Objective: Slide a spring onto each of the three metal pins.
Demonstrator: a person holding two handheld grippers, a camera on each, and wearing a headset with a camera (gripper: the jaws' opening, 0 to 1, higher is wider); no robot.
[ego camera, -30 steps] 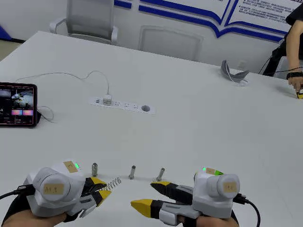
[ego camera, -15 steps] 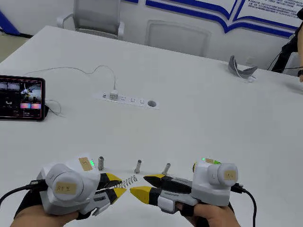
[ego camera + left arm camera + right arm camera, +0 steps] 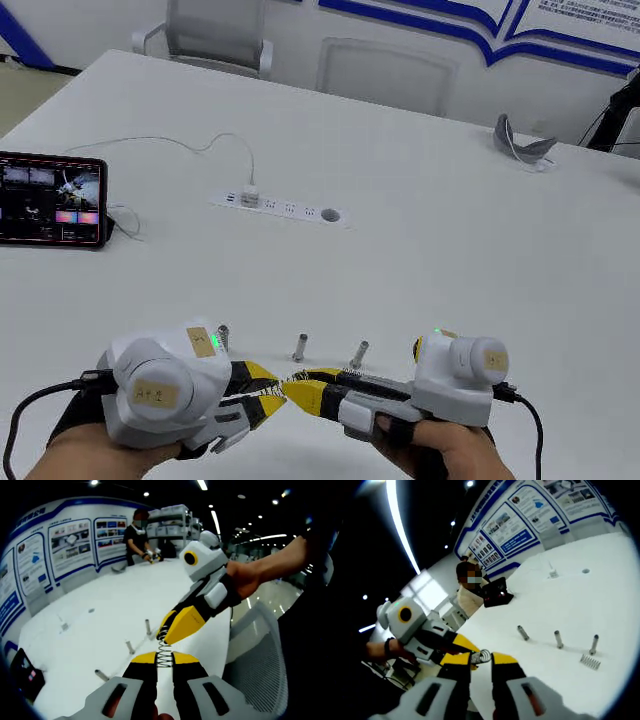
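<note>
three pins (image 3: 300, 347) in a row on the table (image 3: 450, 230), power strip (image 3: 285, 209) behind, tablet (image 3: 52, 199) far left

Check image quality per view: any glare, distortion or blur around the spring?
Head view: even light, no glare on the table, the spring tiny and soft. Left gripper view: strong fisheye bend, spring sharp, ceiling dark. Right gripper view: rolled, a ceiling light smears into a bright streak, left side dark.

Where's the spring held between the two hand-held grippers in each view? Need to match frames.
Head view: spring, bottom centre.
Left gripper view: spring, lower centre, rising from that view's own jaws.
Right gripper view: spring, lower centre-left, seen end-on.
Shared landmark: the row of three metal pins.
</note>
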